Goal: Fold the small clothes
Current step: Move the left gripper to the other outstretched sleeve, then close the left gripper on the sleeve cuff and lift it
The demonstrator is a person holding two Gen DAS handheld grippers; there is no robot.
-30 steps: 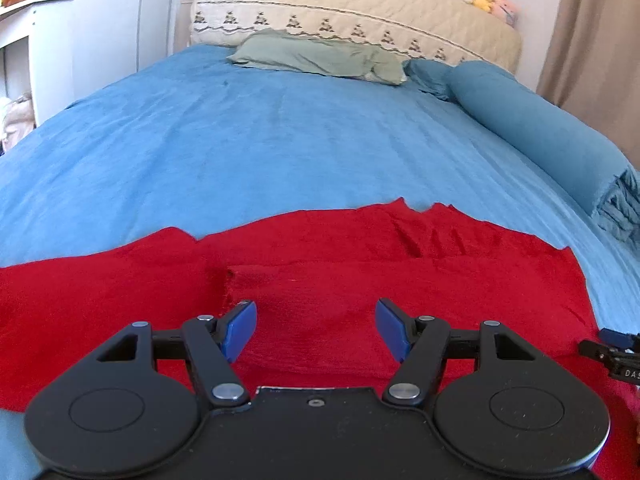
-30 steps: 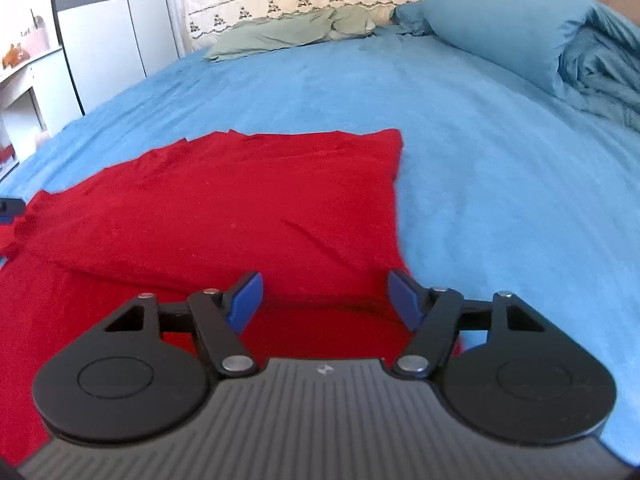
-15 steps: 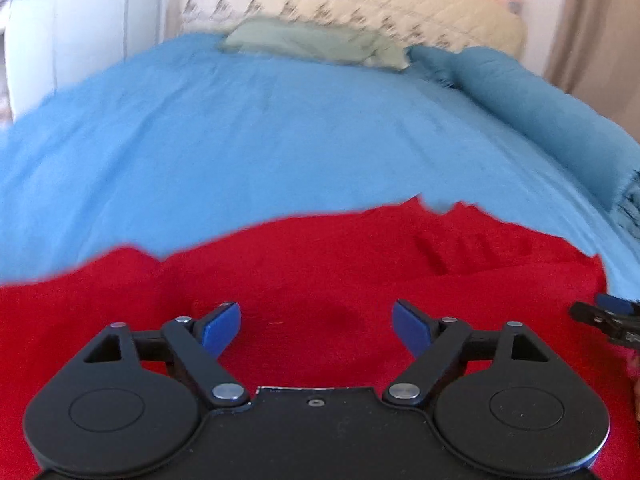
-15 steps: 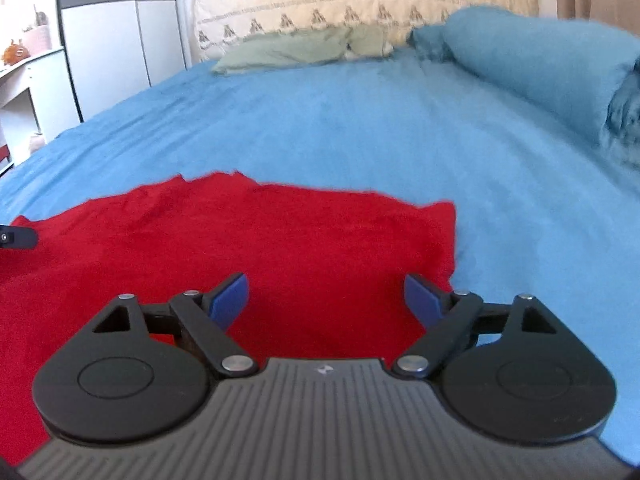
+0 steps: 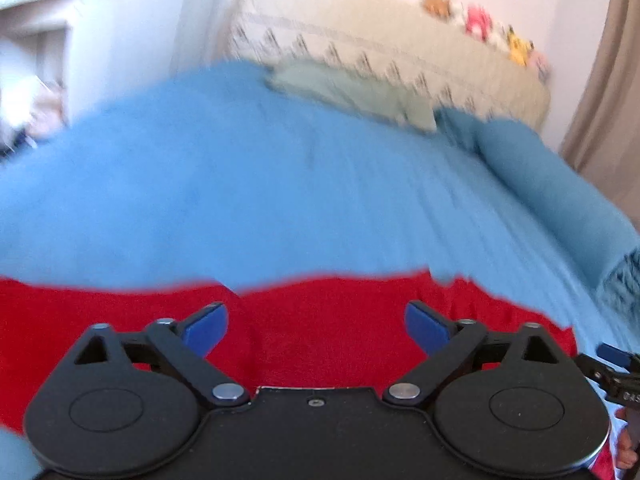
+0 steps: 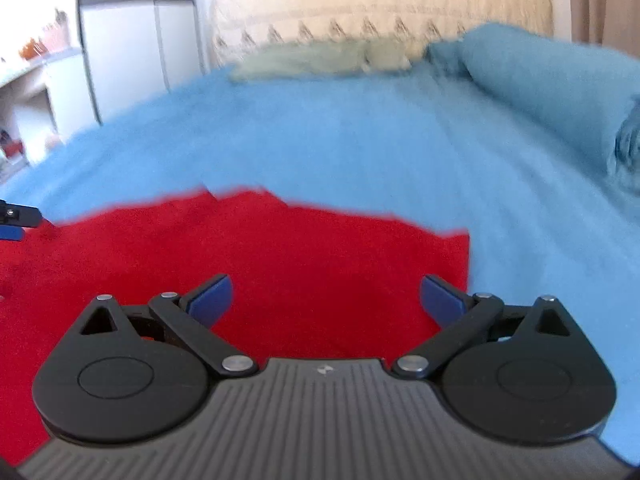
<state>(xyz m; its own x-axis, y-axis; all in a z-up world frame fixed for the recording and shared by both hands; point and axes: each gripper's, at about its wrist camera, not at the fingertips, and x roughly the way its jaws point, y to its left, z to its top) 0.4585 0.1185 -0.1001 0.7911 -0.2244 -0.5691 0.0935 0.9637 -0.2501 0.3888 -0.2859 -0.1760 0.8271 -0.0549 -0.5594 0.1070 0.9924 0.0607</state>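
Note:
A red garment [image 5: 328,320] lies spread flat on the blue bed; in the right wrist view it [image 6: 280,256] fills the lower left. My left gripper [image 5: 316,326] is open and empty, its blue pads above the garment's near part. My right gripper [image 6: 325,298] is open and empty over the garment's right side, close to its right edge. The tip of the right gripper shows at the left wrist view's right edge [image 5: 616,364]. The tip of the left gripper shows at the right wrist view's left edge [image 6: 16,216]. Both views are blurred by motion.
The blue bedspread [image 5: 260,200] stretches away to a beige headboard [image 5: 380,48]. A green pillow [image 5: 360,92] and a rolled blue duvet [image 5: 560,184] lie at the far right. Soft toys [image 5: 480,24] sit on the headboard. White cupboards [image 6: 132,52] stand left of the bed.
Both grippers have opened wider and pulled back towards the garment's near edge. Less of the red garment shows ahead of them, and the views tilted up.

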